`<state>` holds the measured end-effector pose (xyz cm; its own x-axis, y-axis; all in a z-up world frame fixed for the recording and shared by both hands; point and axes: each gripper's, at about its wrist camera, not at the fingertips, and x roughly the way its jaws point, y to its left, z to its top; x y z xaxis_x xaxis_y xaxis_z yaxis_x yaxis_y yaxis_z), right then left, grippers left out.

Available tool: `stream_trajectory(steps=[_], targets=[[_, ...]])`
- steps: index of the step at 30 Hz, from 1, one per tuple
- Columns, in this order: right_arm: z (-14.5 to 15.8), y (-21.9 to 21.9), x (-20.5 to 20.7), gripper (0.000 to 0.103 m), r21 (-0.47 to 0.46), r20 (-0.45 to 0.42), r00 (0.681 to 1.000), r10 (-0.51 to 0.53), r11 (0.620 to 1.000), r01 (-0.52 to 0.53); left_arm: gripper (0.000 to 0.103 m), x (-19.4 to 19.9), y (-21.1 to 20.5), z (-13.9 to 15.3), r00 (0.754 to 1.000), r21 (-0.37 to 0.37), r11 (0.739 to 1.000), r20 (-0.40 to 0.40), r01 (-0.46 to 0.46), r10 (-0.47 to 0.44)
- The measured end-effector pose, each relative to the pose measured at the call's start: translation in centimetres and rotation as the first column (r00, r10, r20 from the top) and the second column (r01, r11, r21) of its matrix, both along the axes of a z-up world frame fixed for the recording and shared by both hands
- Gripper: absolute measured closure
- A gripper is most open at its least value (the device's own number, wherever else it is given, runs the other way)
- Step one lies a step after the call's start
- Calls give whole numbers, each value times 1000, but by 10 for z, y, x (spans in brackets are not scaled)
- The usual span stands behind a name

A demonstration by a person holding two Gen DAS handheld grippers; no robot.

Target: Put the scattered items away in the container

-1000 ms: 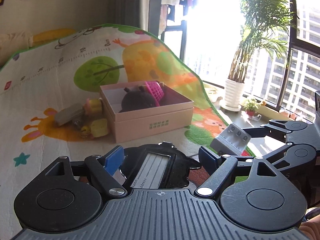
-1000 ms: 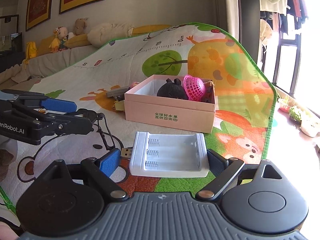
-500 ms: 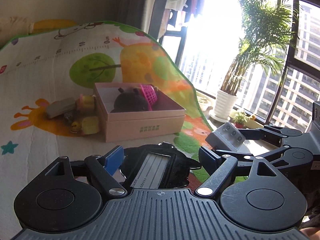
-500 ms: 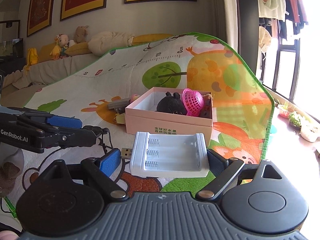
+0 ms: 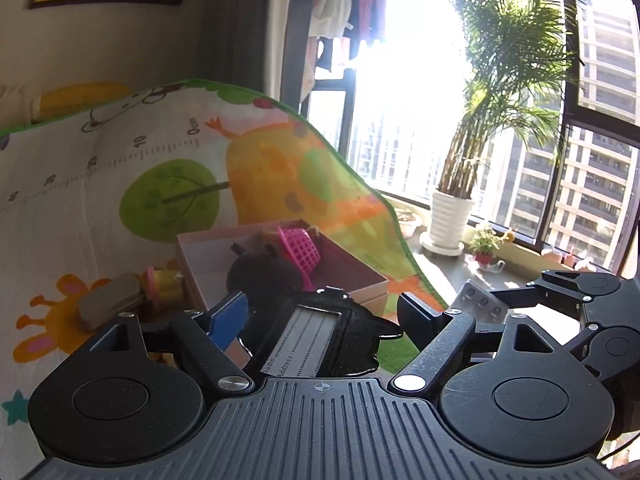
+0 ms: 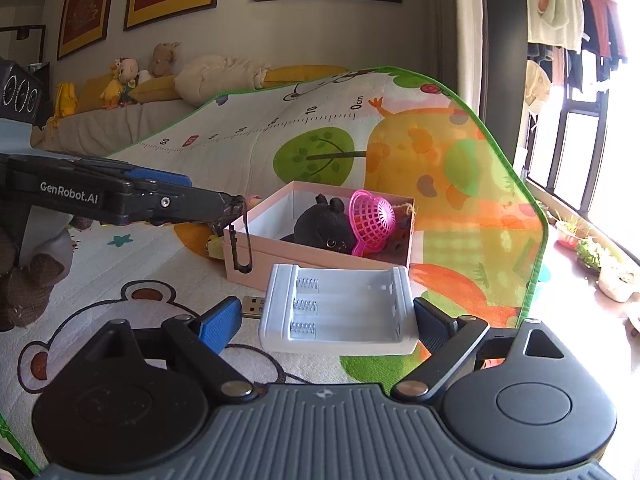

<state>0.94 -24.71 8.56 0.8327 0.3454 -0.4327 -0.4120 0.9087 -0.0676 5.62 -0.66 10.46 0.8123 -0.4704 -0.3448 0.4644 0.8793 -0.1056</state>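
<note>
My left gripper [image 5: 320,320] is shut on a black luggage tag [image 5: 316,336] with a name window, held just in front of the pink box [image 5: 360,276]. Its strap hangs over the box's near corner in the right wrist view [image 6: 244,252]. My right gripper [image 6: 328,320] is shut on a white battery charger [image 6: 340,312] with a USB plug, raised before the pink box [image 6: 256,256]. The box holds a black plush [image 6: 324,232] and a pink mesh toy [image 6: 372,216]. The charger and right gripper also show in the left wrist view [image 5: 480,300].
A grey case [image 5: 108,304] and a yellow-pink toy [image 5: 164,284] lie on the play mat left of the box. The mat [image 6: 240,148] rises against a sofa with plush toys [image 6: 120,80]. A potted palm [image 5: 452,216] stands by the window.
Both grippers have risen and moved closer to the pink box with their objects. The left gripper's tag strap now hangs at the box's near corner.
</note>
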Motion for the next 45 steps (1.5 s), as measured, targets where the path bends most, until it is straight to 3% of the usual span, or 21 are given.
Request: stream_trajectory(steps=[6,9,11,13,16,20,25,31,36,42,45], targets=[[38,-6,58,12,49,58,998,-30,998,27,16,61,-1,36,994,-47,999,111,8,-3],[46,4,90,12,31,91,995,-32,999,30,16,91,-1,50,991,-70,997,131,16,-7],[39,16,112,12,16,86,996,-19,1000,17,15,110,0,49,994,-96,995,105,27,-17],[24,29,130,12,-7,61,998,8,1000,-7,6,129,1,38,998,-112,993,57,45,-38],[-4,45,150,11,-37,-28,999,27,999,-28,7,149,10,15,1000,-95,995,-27,-12,10],[-19,42,140,11,-22,-60,997,54,998,-55,3,139,48,-6,990,-116,986,-96,-117,106],[-22,37,128,11,-28,-81,995,57,998,-60,2,115,74,-35,970,-38,979,-151,-200,192],[-15,43,120,11,-51,-61,996,66,996,-69,0,78,83,-64,957,79,968,-150,-238,248],[-12,47,126,11,-89,-43,999,-14,996,10,0,65,84,-76,951,104,963,-161,-248,262],[-2,53,115,11,-67,-50,999,1,998,-4,0,69,75,-73,965,120,970,-136,-211,226],[2,58,99,11,-39,-50,998,35,999,-37,0,79,65,-76,969,171,964,-104,-204,224]])
